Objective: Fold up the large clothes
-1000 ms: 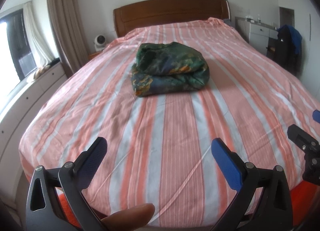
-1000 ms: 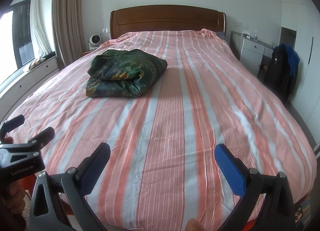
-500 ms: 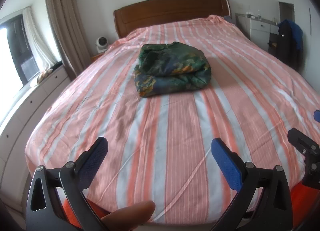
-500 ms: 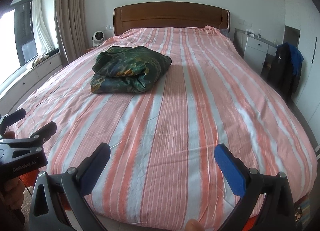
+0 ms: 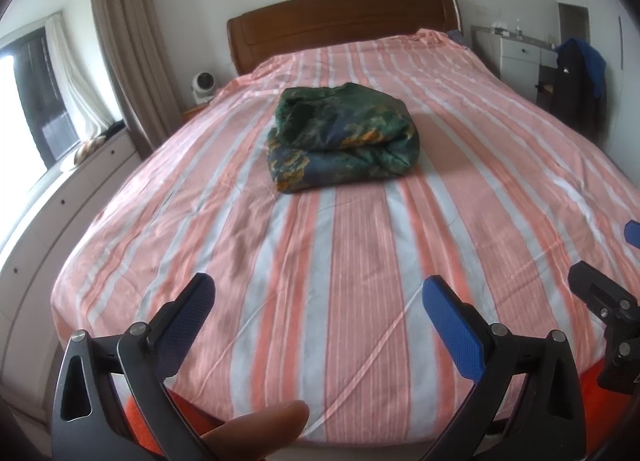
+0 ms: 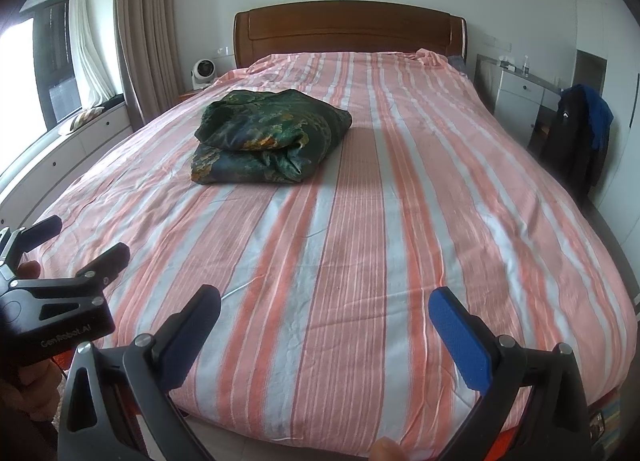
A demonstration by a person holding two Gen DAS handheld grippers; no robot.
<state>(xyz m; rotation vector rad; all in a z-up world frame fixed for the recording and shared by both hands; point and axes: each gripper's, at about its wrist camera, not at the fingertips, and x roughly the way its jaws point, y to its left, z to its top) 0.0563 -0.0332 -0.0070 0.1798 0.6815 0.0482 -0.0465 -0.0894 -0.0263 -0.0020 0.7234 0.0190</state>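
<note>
A dark green, blue and orange patterned garment (image 5: pixel 344 137) lies folded into a thick bundle in the middle of the pink-striped bed (image 5: pixel 360 261). It also shows in the right wrist view (image 6: pixel 272 137). My left gripper (image 5: pixel 316 297) is open and empty, held over the foot of the bed, well short of the bundle. My right gripper (image 6: pixel 326 309) is open and empty too, beside it on the right. The left gripper also shows in the right wrist view (image 6: pixel 72 245), at the left edge.
A wooden headboard (image 5: pixel 344 25) stands at the far end. A white cabinet run (image 5: pixel 60 197) and window line the left side. A white dresser (image 6: pixel 520 97) and a chair with dark clothes (image 6: pixel 580 133) stand on the right. A small fan (image 5: pixel 202 85) sits by the curtain.
Both grippers have drawn back and risen from the bed, so more of its foot edge shows. The folded garment has not moved. Both stay open.
</note>
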